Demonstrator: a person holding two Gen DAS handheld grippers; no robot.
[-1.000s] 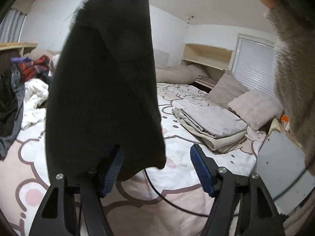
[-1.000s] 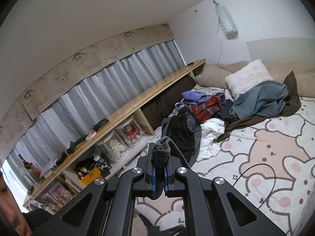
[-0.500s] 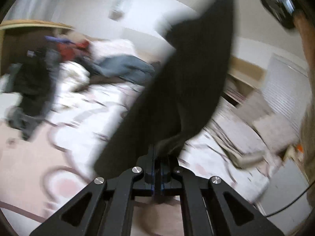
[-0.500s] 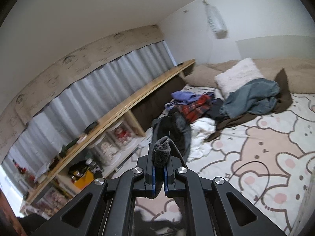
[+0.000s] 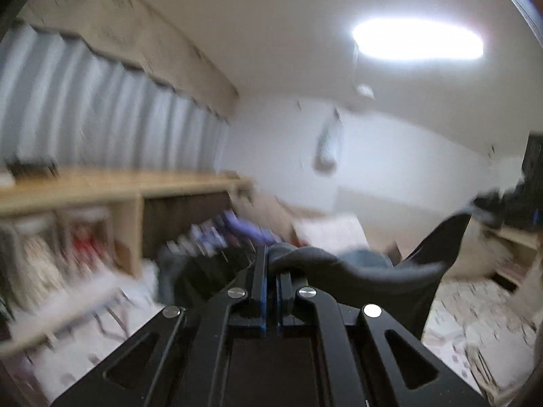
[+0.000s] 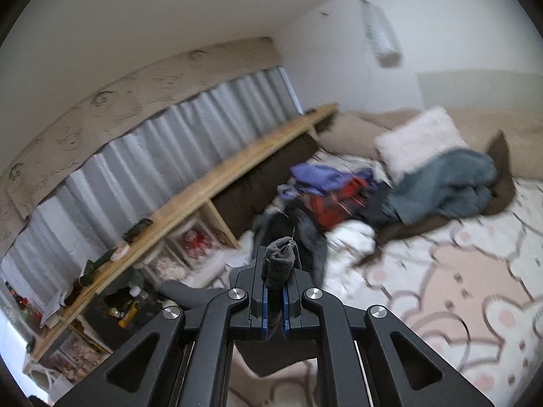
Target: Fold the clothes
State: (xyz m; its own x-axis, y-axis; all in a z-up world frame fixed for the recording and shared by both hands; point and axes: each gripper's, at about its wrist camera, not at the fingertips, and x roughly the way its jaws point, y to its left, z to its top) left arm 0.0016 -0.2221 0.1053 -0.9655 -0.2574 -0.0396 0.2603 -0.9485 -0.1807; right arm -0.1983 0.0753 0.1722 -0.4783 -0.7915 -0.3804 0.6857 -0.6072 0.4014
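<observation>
A dark grey garment (image 5: pixel 366 271) is stretched in the air between both grippers. My left gripper (image 5: pixel 270 273) is shut on one edge of it; the cloth runs off to the right. My right gripper (image 6: pixel 275 271) is shut on a bunched corner of the same garment (image 6: pixel 279 261), the rest hanging below the jaws. A pile of unfolded clothes (image 6: pixel 339 196) lies at the far side of the bed (image 6: pixel 468 291). The left wrist view is blurred by motion.
A long wooden shelf (image 6: pixel 210 183) with jars and clutter runs along the curtained left wall. Pillows (image 6: pixel 420 139) and a blue-grey blanket (image 6: pixel 444 183) lie at the head of the bed. A ceiling light (image 5: pixel 417 39) glares overhead.
My left gripper closed on the garment's lower edge and swung up and left, pulling the cloth out sideways. My right gripper kept its grip and tilted slightly.
</observation>
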